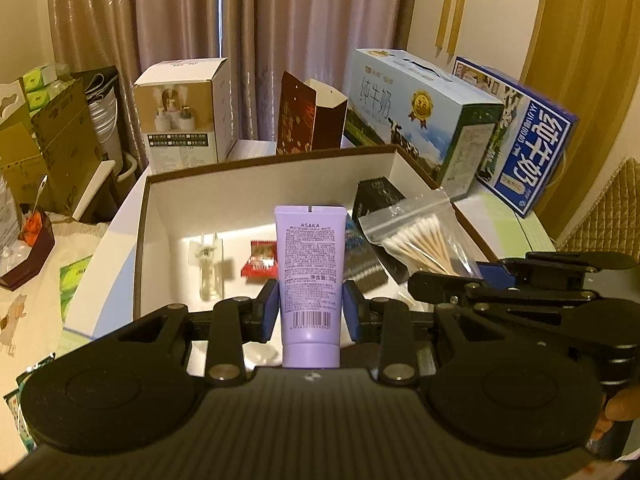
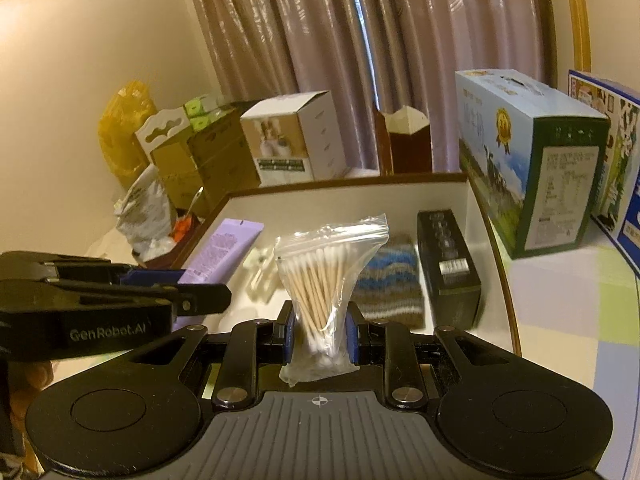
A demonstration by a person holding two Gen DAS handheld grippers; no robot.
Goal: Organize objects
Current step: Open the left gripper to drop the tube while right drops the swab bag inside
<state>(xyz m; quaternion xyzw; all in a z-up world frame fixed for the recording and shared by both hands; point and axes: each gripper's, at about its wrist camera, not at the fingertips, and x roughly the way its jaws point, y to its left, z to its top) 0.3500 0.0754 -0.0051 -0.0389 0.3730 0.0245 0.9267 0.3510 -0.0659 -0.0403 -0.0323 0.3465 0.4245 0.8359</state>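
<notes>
A purple ASAKA tube (image 1: 310, 264) stands upright, cap down, with my left gripper (image 1: 310, 308) shut on its lower part. It hangs over the open white-lined box (image 1: 264, 162). My right gripper (image 2: 319, 336) is shut on a clear zip bag of cotton swabs (image 2: 324, 276), also above the box (image 2: 344, 182). The two grippers sit side by side; the right one (image 1: 472, 272) shows at the right of the left wrist view, and the left one (image 2: 180, 284) with the tube (image 2: 224, 250) shows at the left of the right wrist view.
Inside the box lie a small glass bottle (image 1: 210, 266), a red wrapper (image 1: 260, 260), a knitted striped piece (image 2: 390, 280) and a black box (image 2: 446, 264). Behind stand a white carton (image 1: 184, 112), a brown paper bag (image 1: 308, 116) and two milk cartons (image 1: 424, 116), (image 1: 528, 148).
</notes>
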